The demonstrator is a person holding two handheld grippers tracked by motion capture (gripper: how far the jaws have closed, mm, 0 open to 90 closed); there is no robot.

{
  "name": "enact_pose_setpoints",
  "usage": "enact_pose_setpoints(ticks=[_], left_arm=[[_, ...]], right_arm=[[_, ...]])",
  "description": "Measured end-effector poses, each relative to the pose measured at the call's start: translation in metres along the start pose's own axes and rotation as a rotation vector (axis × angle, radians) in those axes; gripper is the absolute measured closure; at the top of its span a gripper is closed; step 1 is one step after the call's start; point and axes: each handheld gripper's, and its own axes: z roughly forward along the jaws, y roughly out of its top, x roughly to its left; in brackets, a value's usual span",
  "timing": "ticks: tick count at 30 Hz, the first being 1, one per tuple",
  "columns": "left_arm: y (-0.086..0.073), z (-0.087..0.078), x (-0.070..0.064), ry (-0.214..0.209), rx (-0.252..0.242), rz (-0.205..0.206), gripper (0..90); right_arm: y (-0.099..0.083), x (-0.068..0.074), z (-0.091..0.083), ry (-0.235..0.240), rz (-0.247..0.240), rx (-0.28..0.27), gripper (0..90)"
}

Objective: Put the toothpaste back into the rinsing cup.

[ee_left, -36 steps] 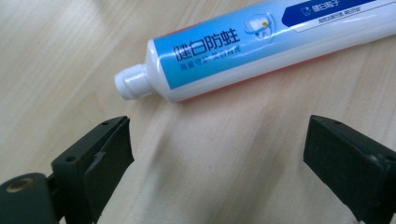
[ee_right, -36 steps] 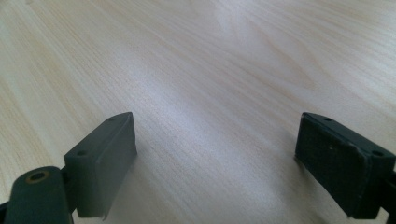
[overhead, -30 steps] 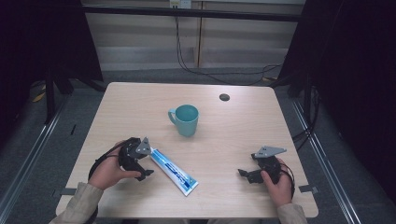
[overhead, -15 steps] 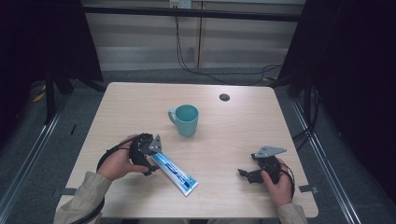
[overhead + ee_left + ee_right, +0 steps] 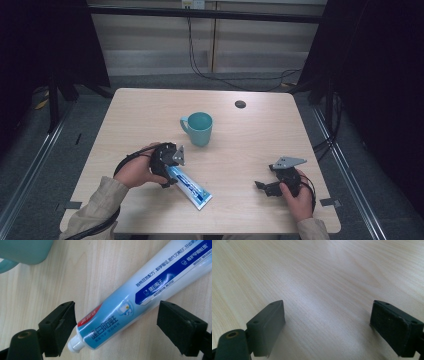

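A blue and white toothpaste tube [image 5: 191, 189] lies flat on the wooden table [image 5: 250, 145], slanting toward the front. My left gripper [image 5: 170, 172] is open right over the tube's cap end. In the left gripper view the tube [image 5: 140, 292] lies between the two spread jaws, its white cap [image 5: 74, 346] close to the left jaw, and neither jaw presses it. A teal mug [image 5: 198, 128] stands just beyond, with its rim at the mug [image 5: 22, 252] corner of that view. My right gripper [image 5: 267, 186] rests open at the front right over bare wood [image 5: 324, 290].
A small dark round disc [image 5: 240, 104] sits near the table's far edge. Black cables hang behind the table and trail from both grippers. Dark frame posts stand at both sides.
My left gripper has moved right and slightly forward, from beside the tube's cap end to over it, so the tube now lies between its jaws. The right gripper has stayed still.
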Motion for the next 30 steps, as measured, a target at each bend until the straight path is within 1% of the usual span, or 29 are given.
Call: enact_pose_setpoints(ticks=[1,6,7,9,15,16,18,20,24,28,30], left_arm=[[0.001,0.001,0.000,-0.004,0.002,0.009,15.1],[0.007,0.005,-0.001,-0.020,0.015,0.021,15.3],[0.007,0.006,-0.001,-0.026,0.020,0.032,15.3],[0.008,0.007,-0.001,-0.029,0.017,0.026,15.6],[0.009,0.010,-0.001,-0.043,0.012,0.034,16.3],[0.010,0.011,0.000,-0.049,0.017,0.042,16.3],[0.010,0.012,0.000,-0.068,0.010,0.037,16.3],[0.010,0.013,0.000,-0.072,0.010,0.029,16.3],[0.011,0.012,0.000,-0.083,0.008,0.037,19.1],[0.009,0.014,-0.001,-0.106,-0.006,0.022,19.5],[0.007,0.015,-0.001,-0.116,-0.006,0.032,19.7]], right_arm=[[0.000,0.000,0.000,0.000,0.001,0.001,11.9],[0.000,0.000,0.000,0.003,0.002,0.001,11.9],[0.000,0.000,0.000,0.003,0.001,0.001,11.9],[0.000,0.000,0.000,0.004,0.001,0.001,11.9],[0.000,0.000,0.000,0.006,-0.002,0.000,11.9],[0.000,0.000,0.000,0.006,-0.002,0.001,11.9],[0.000,0.000,0.000,0.007,-0.003,0.000,11.9],[0.000,0.000,0.000,0.007,-0.003,0.001,11.9],[0.000,0.000,0.000,0.010,-0.004,0.001,11.9],[0.000,0.000,0.000,0.011,-0.008,-0.001,11.9],[0.000,0.000,0.000,0.012,-0.009,-0.001,11.9]])
